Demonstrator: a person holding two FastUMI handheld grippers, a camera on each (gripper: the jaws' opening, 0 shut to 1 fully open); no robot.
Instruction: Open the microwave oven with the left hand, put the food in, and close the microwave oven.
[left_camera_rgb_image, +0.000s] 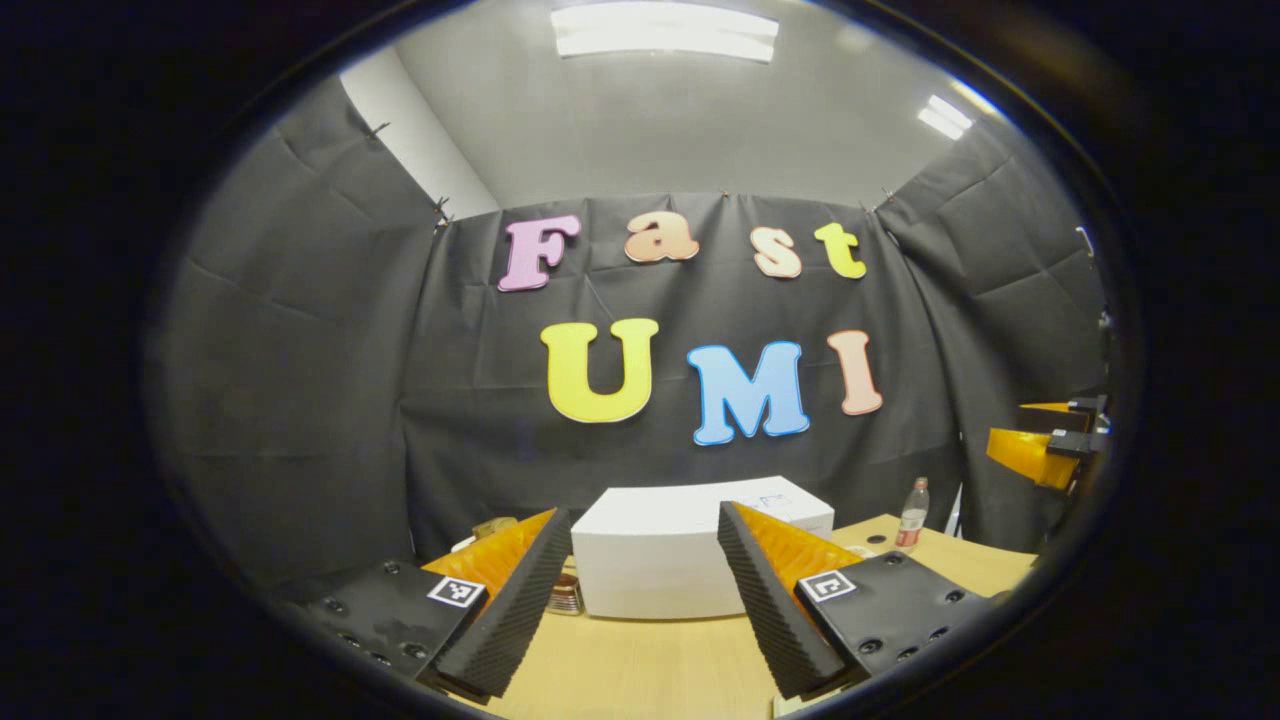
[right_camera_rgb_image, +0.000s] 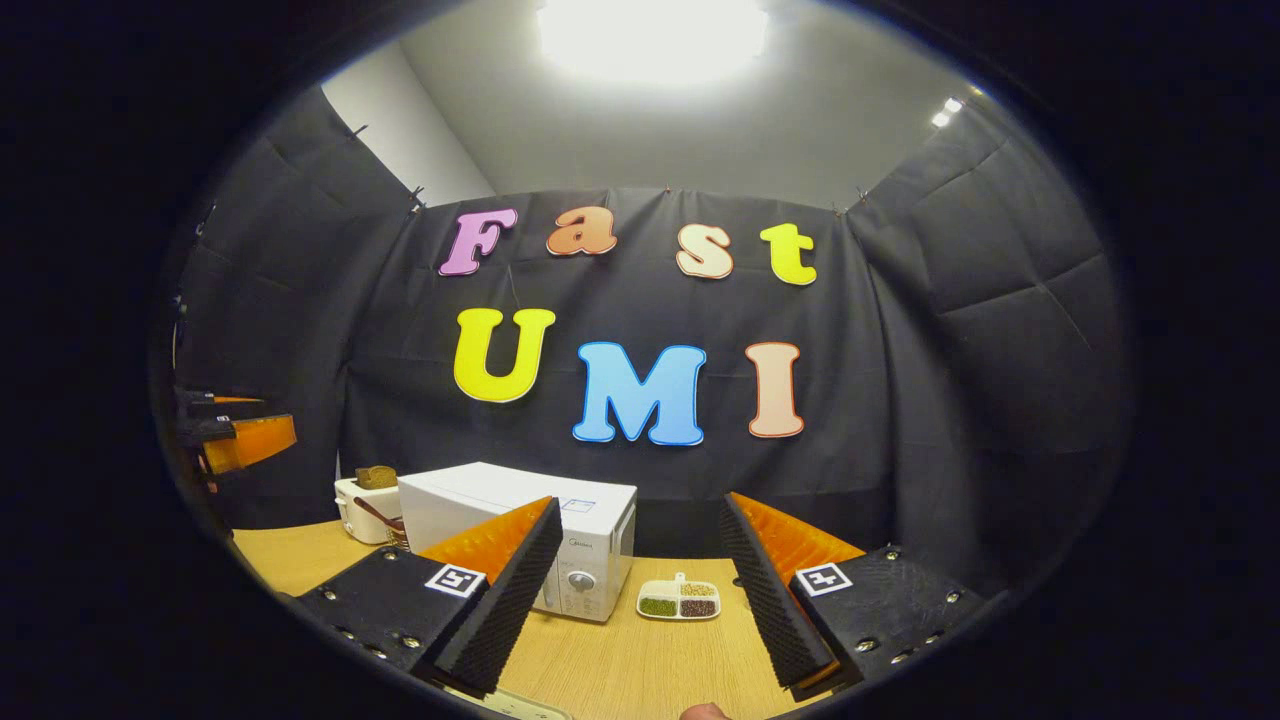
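A light wooden desk (right_camera_rgb_image: 620, 670) runs along the bottom of both views, and on it a white box-shaped microwave oven (right_camera_rgb_image: 520, 530) stands shut at lower centre-left of the right gripper view and at lower centre of the left gripper view (left_camera_rgb_image: 660, 560). It looks heavy and rigid enough to stay put when its door is pulled; the door's hold is judged to lie beside the control strip with the round dial, though no handle can be made out.

The left hand-held gripper (left_camera_rgb_image: 645, 600) frames the oven's flank between wide-spread, ribbed black fingers with nothing in them. The right hand-held gripper (right_camera_rgb_image: 640, 600) is equally wide apart and empty.

At lower centre of the right gripper view, just beside the oven's dial side, lies the food: a small white divided dish of green and dark grains (right_camera_rgb_image: 679, 600). It looks light, stiff and shallow, so tilting could spill the loose contents; the small tab on its far rim or a long edge seems the place to pinch.

A cream toaster-like appliance with a brown block on top (right_camera_rgb_image: 365, 505) sits left of the oven. A clear plastic bottle with a red cap (left_camera_rgb_image: 912, 515) stands at lower right of the left gripper view. Neither blocks the door, as far as can be judged.
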